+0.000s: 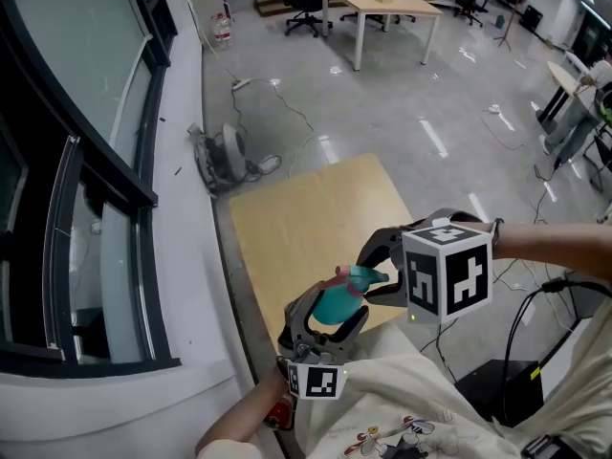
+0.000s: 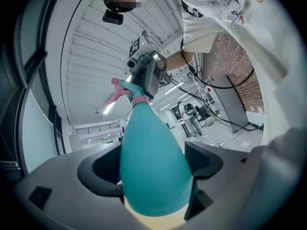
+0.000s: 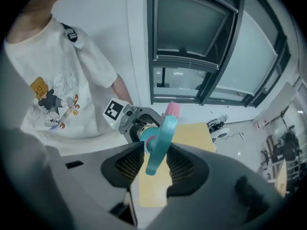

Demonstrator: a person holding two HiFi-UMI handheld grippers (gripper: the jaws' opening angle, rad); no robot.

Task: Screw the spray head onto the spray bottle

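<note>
Head view: left gripper point(image 1: 330, 316) is clamped round the teal spray bottle point(image 1: 335, 304), held in the air over the near edge of the yellow table point(image 1: 306, 208). The right gripper point(image 1: 375, 277) meets it at the spray head point(image 1: 364, 276).

Left gripper view: jaws are tight on the spray bottle's body point(image 2: 153, 162), neck pointing away. The spray head point(image 2: 125, 86) sits on top, inside the other tool.

Right gripper view: jaws are pinched on the spray head point(image 3: 160, 138), its pink collar point(image 3: 151, 142) against the bottle neck.

Step looks like mid-screwing. The next move calls for twisting the head about the neck while the left stays steady. How far it is threaded can't be told.

No readable brand or label, only square markers on each marker cube point(image 1: 448, 268); the shirt point(image 3: 53, 99) print isn't legible.
</note>
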